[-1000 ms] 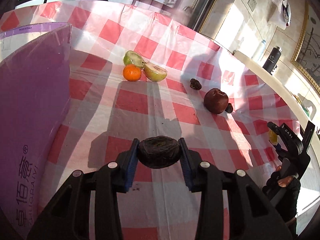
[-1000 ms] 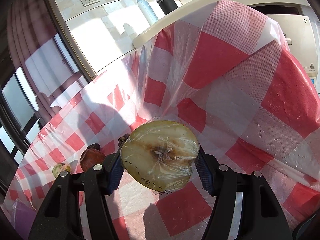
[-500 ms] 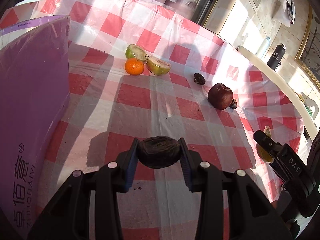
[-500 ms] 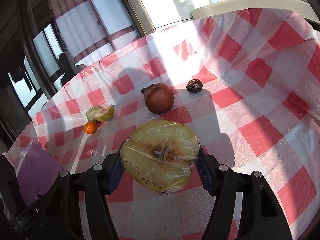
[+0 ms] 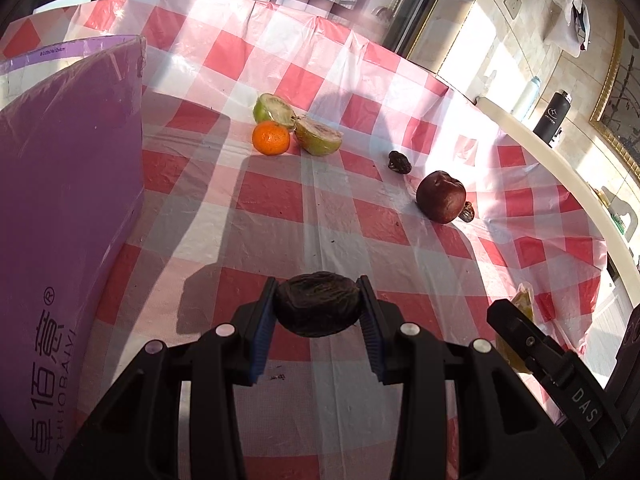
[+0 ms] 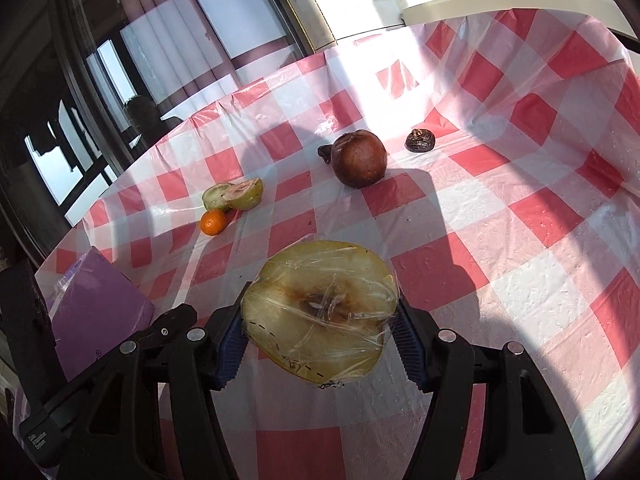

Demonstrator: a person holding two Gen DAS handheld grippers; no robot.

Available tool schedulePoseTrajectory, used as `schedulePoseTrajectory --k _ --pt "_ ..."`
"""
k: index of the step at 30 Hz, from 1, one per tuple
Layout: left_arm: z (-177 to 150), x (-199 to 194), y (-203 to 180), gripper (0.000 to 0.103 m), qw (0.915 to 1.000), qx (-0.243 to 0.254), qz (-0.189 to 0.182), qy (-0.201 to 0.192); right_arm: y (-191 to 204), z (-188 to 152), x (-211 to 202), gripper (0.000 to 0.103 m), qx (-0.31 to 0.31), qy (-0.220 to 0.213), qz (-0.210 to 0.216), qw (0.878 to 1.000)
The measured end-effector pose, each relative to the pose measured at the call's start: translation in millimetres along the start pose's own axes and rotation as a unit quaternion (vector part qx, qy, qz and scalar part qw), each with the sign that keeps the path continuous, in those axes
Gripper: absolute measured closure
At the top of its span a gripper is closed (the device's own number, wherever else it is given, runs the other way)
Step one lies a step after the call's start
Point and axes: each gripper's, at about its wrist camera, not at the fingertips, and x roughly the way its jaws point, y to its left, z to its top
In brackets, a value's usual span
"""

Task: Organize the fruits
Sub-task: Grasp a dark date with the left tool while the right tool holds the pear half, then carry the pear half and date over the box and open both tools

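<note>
My left gripper (image 5: 318, 306) is shut on a dark wrinkled fruit (image 5: 318, 304), held above the red-and-white checked tablecloth (image 5: 280, 208). My right gripper (image 6: 320, 312) is shut on a halved apple wrapped in clear film (image 6: 320, 304), cut face up. On the cloth lie a small orange (image 5: 271, 138) (image 6: 213, 222), two green fruit halves (image 5: 318, 136) (image 6: 234, 195), a dark red wrinkled apple (image 5: 441, 197) (image 6: 360, 158) and a small dried fruit (image 5: 399, 162) (image 6: 420, 141). The right gripper also shows at the left wrist view's lower right edge (image 5: 516, 320).
A purple box (image 5: 68, 216) (image 6: 96, 308) stands at the table's left side. A white counter (image 5: 560, 184) with a black bottle (image 5: 554, 118) and a pale bottle runs along the right. Windows and curtains lie beyond the far edge. Another small dark fruit (image 5: 467, 212) sits against the red apple.
The right gripper swung with the wrapped apple half from the cloth's raised right edge toward the table's middle, coming in beside the left gripper. The left gripper kept still.
</note>
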Motion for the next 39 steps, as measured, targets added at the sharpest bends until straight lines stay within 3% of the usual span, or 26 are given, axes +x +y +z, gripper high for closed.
schedulePoseTrajectory --k 6,8,15,20,22,25,31,36,39 --pt "-17 -26 -5 0.064 0.9998 0.014 0.007 -0.008 -9 -3 -5 0.040 0.031 0.009 0.033 0.999" --pt "-22 -47 -9 0.064 0.9997 0.022 -0.001 -0.013 -14 -5 -10 0.040 0.046 0.008 0.039 0.998" --pt "-16 -138 -18 0.064 0.9938 0.072 0.034 -0.077 -2 -19 -27 0.040 0.043 0.016 0.052 0.998" --pt "-9 -202 1 0.064 0.9836 0.079 0.074 -0.144 48 -21 -48 0.040 -0.026 0.010 0.099 0.995" --pt "-3 -219 19 0.064 0.9810 0.068 0.098 -0.153 78 -22 -60 0.040 -0.070 0.001 0.123 0.990" --pt "5 -230 54 0.064 0.9800 0.047 0.134 -0.139 119 -27 -74 0.040 -0.121 -0.005 0.155 0.980" --pt "14 -231 122 0.064 0.9776 0.013 0.196 -0.076 197 -50 -79 0.040 -0.222 0.016 0.197 0.955" --pt "19 -224 157 0.064 0.9721 0.009 0.234 -0.021 260 -74 -74 0.040 -0.329 0.059 0.211 0.919" --pt "24 -213 173 0.063 0.9709 0.012 0.237 0.031 294 -94 -58 0.040 -0.410 0.115 0.172 0.888"
